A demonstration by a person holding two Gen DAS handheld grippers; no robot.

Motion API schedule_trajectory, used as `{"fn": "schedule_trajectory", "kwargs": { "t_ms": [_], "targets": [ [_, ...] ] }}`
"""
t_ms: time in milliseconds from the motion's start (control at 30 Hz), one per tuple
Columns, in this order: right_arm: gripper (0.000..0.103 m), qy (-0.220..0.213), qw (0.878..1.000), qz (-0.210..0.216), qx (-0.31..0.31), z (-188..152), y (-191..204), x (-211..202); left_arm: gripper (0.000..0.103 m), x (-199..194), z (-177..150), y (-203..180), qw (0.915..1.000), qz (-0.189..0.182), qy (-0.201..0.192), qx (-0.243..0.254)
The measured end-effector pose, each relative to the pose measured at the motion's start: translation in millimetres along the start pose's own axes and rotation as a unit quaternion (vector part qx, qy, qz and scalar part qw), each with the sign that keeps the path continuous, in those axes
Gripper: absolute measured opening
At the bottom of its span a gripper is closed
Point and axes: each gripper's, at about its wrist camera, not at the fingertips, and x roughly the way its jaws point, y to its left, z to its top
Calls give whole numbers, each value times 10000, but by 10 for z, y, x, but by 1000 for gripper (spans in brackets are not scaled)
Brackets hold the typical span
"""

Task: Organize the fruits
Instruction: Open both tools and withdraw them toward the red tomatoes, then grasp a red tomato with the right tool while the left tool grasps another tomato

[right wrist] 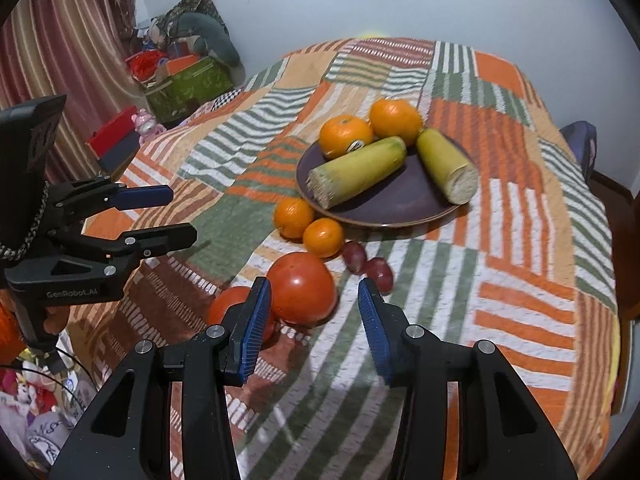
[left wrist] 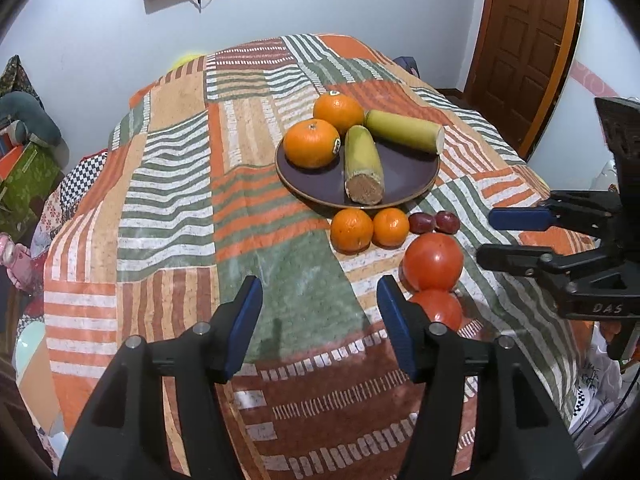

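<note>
A dark plate (left wrist: 404,180) (right wrist: 400,204) holds two large oranges (left wrist: 312,143) (right wrist: 346,136) and two corn pieces (left wrist: 363,166) (right wrist: 360,172). In front of it on the cloth lie two small oranges (left wrist: 352,230) (right wrist: 294,218), two red grapes (left wrist: 434,222) (right wrist: 366,262) and two tomatoes (left wrist: 433,262) (right wrist: 302,287). My left gripper (left wrist: 320,304) (right wrist: 168,216) is open and empty, left of the tomatoes. My right gripper (right wrist: 314,316) (left wrist: 488,236) is open and empty, just in front of the larger tomato.
The table carries a striped patchwork cloth (left wrist: 180,200) (right wrist: 520,280). A wooden door (left wrist: 524,40) stands at the right. Boxes and toys (right wrist: 184,76) are piled by the curtain at the left. A chair (right wrist: 580,140) sits behind the table.
</note>
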Motion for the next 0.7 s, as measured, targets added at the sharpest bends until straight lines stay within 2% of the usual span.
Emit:
{"fn": "schedule_trajectory", "kwargs": {
  "t_ms": [133,333,467,567,700],
  "targets": [
    [42,93,9999,97,44,3,49,127,63,25,-19,10,9999,-107,57,-30],
    [42,164,9998,127,61,17,103,272,64,34,-42,6,9999,-124,80,-12],
    [50,150,9999,67,-4,32,103,314,64,52,-61,-8,9998,-126,124,21],
    [50,175,9998,39,45,13,68,380,64,72,-72,-36,9998,-122,168,56],
    [50,197,9992,233,252,8,-10,412,64,88,-81,-81,9996,-134,213,83]
  ]
}}
